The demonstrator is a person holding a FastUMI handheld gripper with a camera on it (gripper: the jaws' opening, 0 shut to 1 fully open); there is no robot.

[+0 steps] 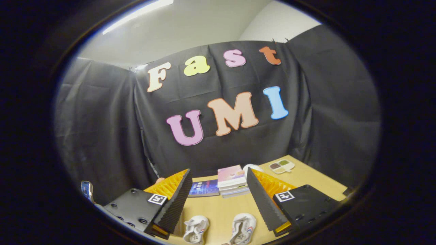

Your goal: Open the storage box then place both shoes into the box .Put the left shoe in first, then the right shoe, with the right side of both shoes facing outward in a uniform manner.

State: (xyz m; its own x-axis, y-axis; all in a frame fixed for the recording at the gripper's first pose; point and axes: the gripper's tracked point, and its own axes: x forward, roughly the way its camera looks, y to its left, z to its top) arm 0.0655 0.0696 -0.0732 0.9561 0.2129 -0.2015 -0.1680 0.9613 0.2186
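Gripper view looks out over a wooden table [306,177] with a black cloth wall behind it. My gripper [219,217] is held high and tipped up, so I see more wall than table. Its two fingers are wide apart and hold nothing.

Down low, in the gap between my fingers, sit two small white shoes [219,229] side by side on the table. One shoe [195,229] is closer to my left finger. The other shoe [242,228] is closer to my right finger. They look like they point away from me, long way running the same way as my fingers, but I see just part of them, so I cannot say which is the left shoe.

Past the shoes, near the wall, is a stack of books [232,181] with a dark book [204,188] beside it. A small tray [282,166] sits further right.

I do not see the storage box from here. I think I must find it and open it first.
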